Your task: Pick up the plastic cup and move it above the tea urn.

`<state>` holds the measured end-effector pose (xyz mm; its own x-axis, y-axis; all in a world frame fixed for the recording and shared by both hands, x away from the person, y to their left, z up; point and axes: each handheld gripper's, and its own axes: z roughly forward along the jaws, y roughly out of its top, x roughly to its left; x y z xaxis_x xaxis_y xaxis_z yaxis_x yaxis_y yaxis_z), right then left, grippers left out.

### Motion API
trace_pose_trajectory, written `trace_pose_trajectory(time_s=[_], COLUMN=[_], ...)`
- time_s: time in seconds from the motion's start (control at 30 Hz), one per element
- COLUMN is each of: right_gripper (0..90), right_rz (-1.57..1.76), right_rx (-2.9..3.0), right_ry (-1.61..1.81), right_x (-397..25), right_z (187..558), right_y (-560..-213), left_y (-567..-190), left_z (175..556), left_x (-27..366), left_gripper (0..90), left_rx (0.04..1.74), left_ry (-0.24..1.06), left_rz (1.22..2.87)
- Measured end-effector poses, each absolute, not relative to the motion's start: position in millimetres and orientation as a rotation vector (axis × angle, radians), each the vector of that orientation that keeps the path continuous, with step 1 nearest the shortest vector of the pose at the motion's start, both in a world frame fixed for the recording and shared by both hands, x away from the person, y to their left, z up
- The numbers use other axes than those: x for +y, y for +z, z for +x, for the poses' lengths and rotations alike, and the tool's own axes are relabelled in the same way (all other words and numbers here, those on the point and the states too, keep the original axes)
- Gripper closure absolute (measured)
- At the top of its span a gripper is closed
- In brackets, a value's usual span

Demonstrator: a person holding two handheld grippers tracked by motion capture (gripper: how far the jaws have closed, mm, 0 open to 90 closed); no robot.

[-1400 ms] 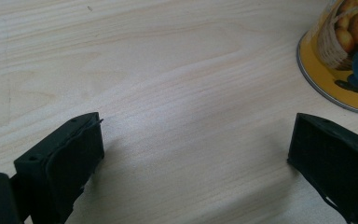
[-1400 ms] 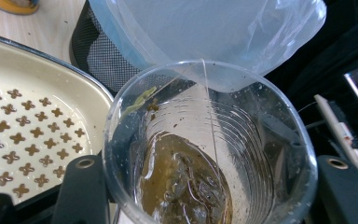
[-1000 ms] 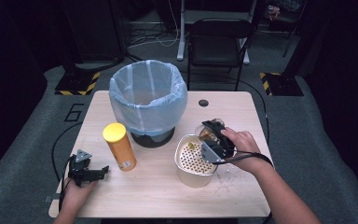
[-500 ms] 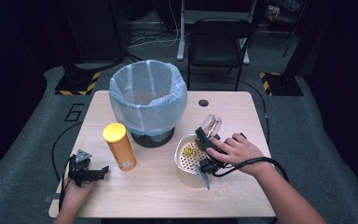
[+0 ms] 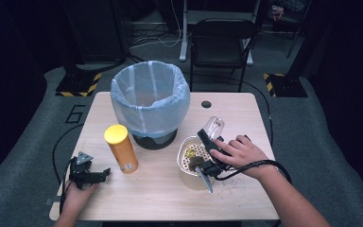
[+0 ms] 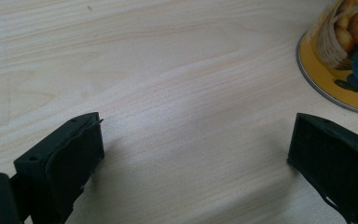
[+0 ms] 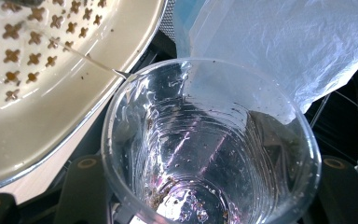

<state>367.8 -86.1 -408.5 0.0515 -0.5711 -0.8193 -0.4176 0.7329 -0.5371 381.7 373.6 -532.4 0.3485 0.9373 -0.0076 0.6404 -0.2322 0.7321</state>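
My right gripper [image 5: 211, 136] is shut on a clear plastic cup [image 5: 214, 126], held tilted at the far right rim of a cream perforated strainer pot [image 5: 185, 166]. In the right gripper view the cup [image 7: 205, 140] sits between the two jaws, with wet dark specks inside. A thin strand runs from its rim to the strainer [image 7: 51, 116]. My left gripper [image 5: 105, 171] rests open on the table at the front left. Bare wood lies between its jaws [image 6: 196, 154], and a yellow crisps can [image 6: 340, 46] stands just beyond them.
A bin lined with a pale blue bag [image 5: 150, 97] stands at the table's back middle, its bag [image 7: 284, 42] close behind the cup. The yellow can [image 5: 120, 149] stands left of the strainer. A dark chair [image 5: 222, 42] is beyond the table [image 5: 246, 198].
The right hand has turned and slid left over the strainer, and the cup now points away toward the bin. The left gripper has not moved.
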Motion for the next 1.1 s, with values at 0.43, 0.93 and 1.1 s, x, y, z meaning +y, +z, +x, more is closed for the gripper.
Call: trace_pose_trajectory(time_s=[0.43, 0.93, 1.1], right_gripper=[39.5, 39.4, 39.3], right_rz=[-0.826, -0.834, -0.839], right_rx=[1.589, 1.581, 1.577], right_ry=[-0.115, -0.095, -0.091], right_x=[-85.1, -83.5, -83.0], right_z=[366.6, 364.3, 363.7], right_y=[-407.1, -403.3, -401.8], left_y=[-532.4, -532.4, -532.4], left_z=[381.7, 381.7, 381.7], left_x=[373.6, 373.6, 373.6], left_gripper=[3.0, 3.0, 3.0], left_rx=[1.372, 1.372, 1.372], left_ry=[0.588, 0.588, 0.589], left_rz=[1.966, 1.967, 1.966])
